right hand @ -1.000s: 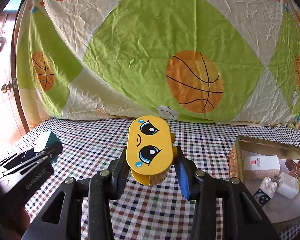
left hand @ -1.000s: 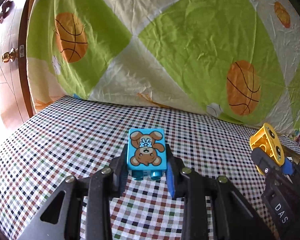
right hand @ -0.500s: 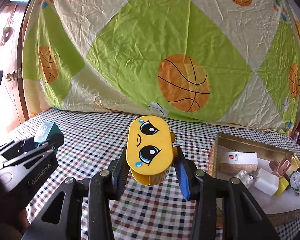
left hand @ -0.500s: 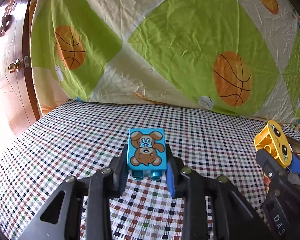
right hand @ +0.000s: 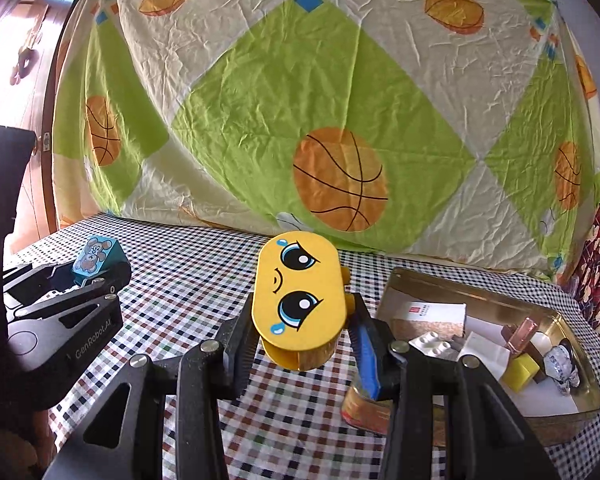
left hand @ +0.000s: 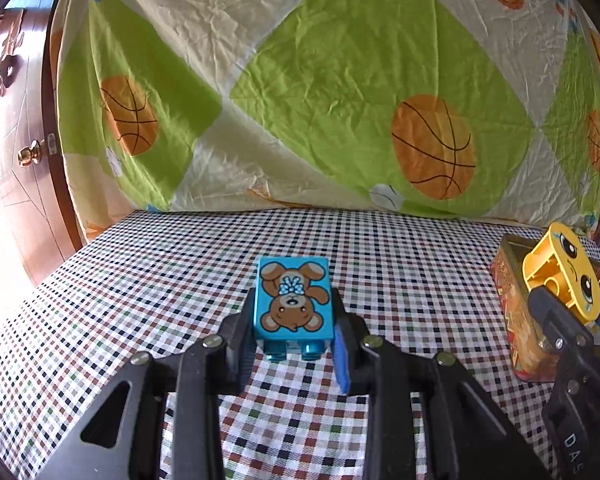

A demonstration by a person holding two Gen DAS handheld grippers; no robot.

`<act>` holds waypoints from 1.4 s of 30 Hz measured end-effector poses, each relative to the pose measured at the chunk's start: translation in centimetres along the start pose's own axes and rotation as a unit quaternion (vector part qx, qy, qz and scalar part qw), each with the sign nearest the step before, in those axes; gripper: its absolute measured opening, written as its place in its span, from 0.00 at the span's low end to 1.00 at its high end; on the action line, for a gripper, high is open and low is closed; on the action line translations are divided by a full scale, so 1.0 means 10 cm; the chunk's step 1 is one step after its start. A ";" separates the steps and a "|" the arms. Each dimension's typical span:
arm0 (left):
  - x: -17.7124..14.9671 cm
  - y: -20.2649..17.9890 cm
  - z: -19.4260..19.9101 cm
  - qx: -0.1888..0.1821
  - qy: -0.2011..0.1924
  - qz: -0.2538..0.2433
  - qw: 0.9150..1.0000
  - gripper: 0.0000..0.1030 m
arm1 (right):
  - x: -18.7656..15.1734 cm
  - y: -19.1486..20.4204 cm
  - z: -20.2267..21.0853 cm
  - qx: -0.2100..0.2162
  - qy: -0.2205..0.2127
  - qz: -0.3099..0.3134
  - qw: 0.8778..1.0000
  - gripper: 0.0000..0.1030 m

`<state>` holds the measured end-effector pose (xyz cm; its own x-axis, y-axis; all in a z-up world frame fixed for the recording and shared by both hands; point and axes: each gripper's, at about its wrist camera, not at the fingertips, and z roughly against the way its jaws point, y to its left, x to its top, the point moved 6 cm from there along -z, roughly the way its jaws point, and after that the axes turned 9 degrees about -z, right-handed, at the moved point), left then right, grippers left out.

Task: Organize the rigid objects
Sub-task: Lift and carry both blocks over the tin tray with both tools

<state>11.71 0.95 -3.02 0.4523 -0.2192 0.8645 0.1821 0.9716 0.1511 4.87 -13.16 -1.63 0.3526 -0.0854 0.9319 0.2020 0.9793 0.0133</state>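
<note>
**A:** I've got a toy in each tool. My left gripper (left hand: 294, 330) is clamped on the blue bear block (left hand: 293, 300), pads on both flanks, block lifted off the cloth. My right gripper (right hand: 300, 330) is pinched on the yellow face block (right hand: 299, 296), also carried clear of the surface. What worries you?

**B:** The tin (right hand: 556, 396). It sits near right, holding a white card, a white studded brick, a small yellow cube and some odd bits I can't name. If I bring the yellow block in low, I judge its underside or my blue-padded finger (right hand: 366, 354) could catch the near rim and shove or tip the tin.

**A:** And crowding?

**B:** Yes, both tools are close together (from the left camera the yellow block hangs right in front of the tin's wall (left hand: 512, 320)). If I take both to the tin together, the grippers may knock each other and jar a block loose. The yellow one is rounded and I hold it by its sides, so a bump could twist it in the grip. I'd go one at a time, right first.

**A:** The surface?

**B:** A table under a checked cloth (left hand: 180, 280); a dragged tin could ruck it. Far side is a draped sheet (right hand: 320, 100) printed with basketballs on green and cream diamonds. Left of it, a dark wooden door with a brass knob (left hand: 30, 155), strongly sunlit, so that edge is washed out
</note>
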 end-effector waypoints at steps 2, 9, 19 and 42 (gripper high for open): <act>0.00 -0.06 0.03 -0.002 0.000 -0.004 1.000 0.29 | -0.01 -0.08 0.05 -0.001 -0.003 -0.004 1.000 0.44; 0.03 -0.27 0.11 -0.009 0.000 -0.018 1.000 0.29 | -0.02 -0.31 0.14 -0.009 -0.008 -0.013 1.000 0.44; 0.05 -0.66 0.22 -0.053 0.005 -0.025 0.998 0.29 | -0.02 -0.71 0.32 -0.042 -0.028 -0.013 0.999 0.44; 0.28 -2.01 0.43 -0.159 -0.021 -0.083 0.984 0.29 | 0.03 -2.35 0.56 -0.175 -0.046 -0.045 0.982 0.44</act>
<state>5.56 -18.77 -1.55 0.3585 -0.3616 0.8606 0.5171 0.8445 0.1394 -4.91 -35.16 0.36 0.2375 -0.1354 0.9619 0.5362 0.8440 -0.0136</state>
